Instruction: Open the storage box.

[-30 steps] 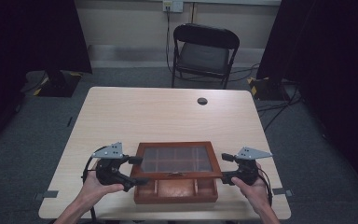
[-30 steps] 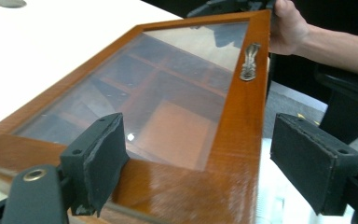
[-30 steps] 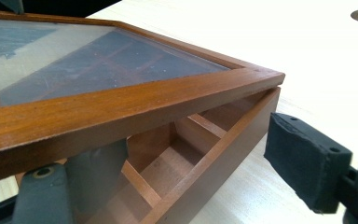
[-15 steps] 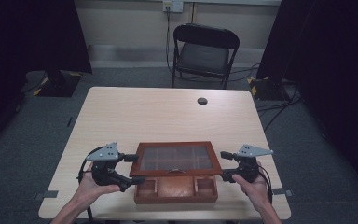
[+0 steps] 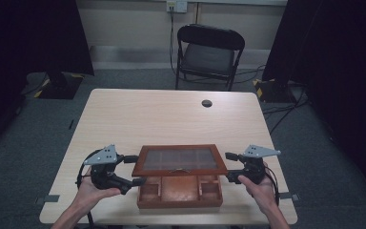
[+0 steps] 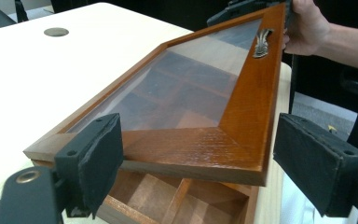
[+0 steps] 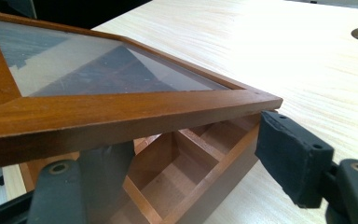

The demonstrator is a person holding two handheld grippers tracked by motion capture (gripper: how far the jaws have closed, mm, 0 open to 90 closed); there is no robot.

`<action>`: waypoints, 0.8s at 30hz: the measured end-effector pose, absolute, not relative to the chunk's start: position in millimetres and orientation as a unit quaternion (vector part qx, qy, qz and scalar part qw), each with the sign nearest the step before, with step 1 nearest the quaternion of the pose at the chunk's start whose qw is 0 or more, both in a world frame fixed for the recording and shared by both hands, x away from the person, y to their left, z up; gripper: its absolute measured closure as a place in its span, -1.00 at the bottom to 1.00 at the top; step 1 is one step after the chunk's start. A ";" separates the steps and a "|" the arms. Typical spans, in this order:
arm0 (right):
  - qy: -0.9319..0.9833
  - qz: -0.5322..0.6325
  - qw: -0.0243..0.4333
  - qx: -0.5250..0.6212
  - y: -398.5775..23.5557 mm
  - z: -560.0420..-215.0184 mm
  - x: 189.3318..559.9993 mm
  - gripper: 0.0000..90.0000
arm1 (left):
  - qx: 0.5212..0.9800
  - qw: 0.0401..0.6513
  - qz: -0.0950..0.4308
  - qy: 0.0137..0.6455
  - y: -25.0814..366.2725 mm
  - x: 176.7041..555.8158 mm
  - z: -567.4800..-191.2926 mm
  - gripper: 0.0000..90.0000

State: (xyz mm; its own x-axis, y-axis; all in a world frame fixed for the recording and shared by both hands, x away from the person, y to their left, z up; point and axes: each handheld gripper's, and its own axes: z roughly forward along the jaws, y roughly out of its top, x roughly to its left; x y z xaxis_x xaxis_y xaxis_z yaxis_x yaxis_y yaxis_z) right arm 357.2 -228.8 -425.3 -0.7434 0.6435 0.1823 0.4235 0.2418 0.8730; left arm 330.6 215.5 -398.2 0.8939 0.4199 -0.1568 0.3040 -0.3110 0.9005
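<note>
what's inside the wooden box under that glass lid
The brown wooden box shows bare wooden compartments along its front, nothing in them. The raised glass-paned wooden lid covers the rear compartments, seen only dimly through the glass.

Raised glass lid [image 7: 121, 107] over compartmented box [image 7: 186, 168]

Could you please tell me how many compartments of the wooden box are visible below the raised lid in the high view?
3: a left one, a wide middle one, a right one. The lid may hide more behind.

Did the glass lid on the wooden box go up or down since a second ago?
Yes, up. The glass lid now uncovers more of the compartments at the front of the wooden box on the table.
</note>
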 end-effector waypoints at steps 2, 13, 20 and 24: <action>0.778 0.515 0.107 0.344 -228.4 -425.0 356.5 -0.36 | 0.808 0.542 0.056 0.223 215.4 330.9 -398.2 -0.67; 0.771 0.535 0.093 0.333 -226.3 -416.2 363.3 -0.09 | 0.804 0.538 0.058 0.247 219.1 334.0 -398.4 -0.64; 0.770 0.536 0.094 0.333 -222.9 -413.1 367.5 -0.11 | 0.793 0.545 0.067 0.264 219.0 341.1 -400.7 -0.58; 0.769 0.537 0.095 0.333 -222.8 -411.1 369.7 -0.11 | 0.773 0.563 0.070 0.284 219.1 352.2 -403.7 -0.43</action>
